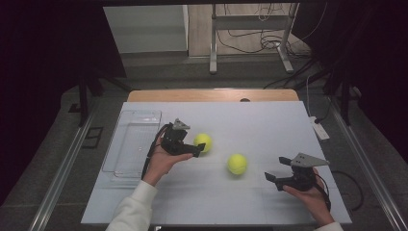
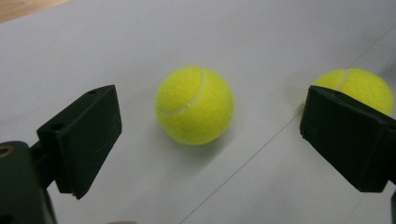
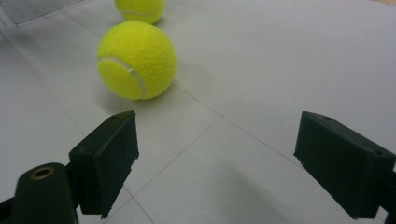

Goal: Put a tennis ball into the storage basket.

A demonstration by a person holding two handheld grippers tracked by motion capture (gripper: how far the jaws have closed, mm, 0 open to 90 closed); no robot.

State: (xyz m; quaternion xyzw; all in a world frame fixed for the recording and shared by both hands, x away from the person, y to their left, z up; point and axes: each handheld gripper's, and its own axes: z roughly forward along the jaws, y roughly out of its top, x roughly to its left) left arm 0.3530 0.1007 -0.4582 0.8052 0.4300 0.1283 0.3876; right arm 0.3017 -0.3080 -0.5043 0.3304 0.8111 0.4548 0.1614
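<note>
Two yellow tennis balls lie on the white table cover. The nearer-left ball (image 1: 203,142) (image 2: 194,105) rests just ahead of my left gripper (image 1: 196,146) (image 2: 212,116), whose jaws stand open and apart from it. The other ball (image 1: 237,163) (image 3: 137,59) sits mid-table; in the left gripper view this second ball (image 2: 359,86) is partly hidden behind one jaw. My right gripper (image 1: 276,169) (image 3: 217,140) is open at the right, pointing toward the mid-table ball with nothing between its jaws. Beyond that, the far ball (image 3: 140,9) peeks in at the top edge.
A clear plastic tray (image 1: 120,144) lies at the table's left side, beside the left hand. The white cover (image 1: 269,120) leaves a wooden strip (image 1: 211,95) bare at the far edge. A white power strip (image 1: 320,129) sits off the right edge.
</note>
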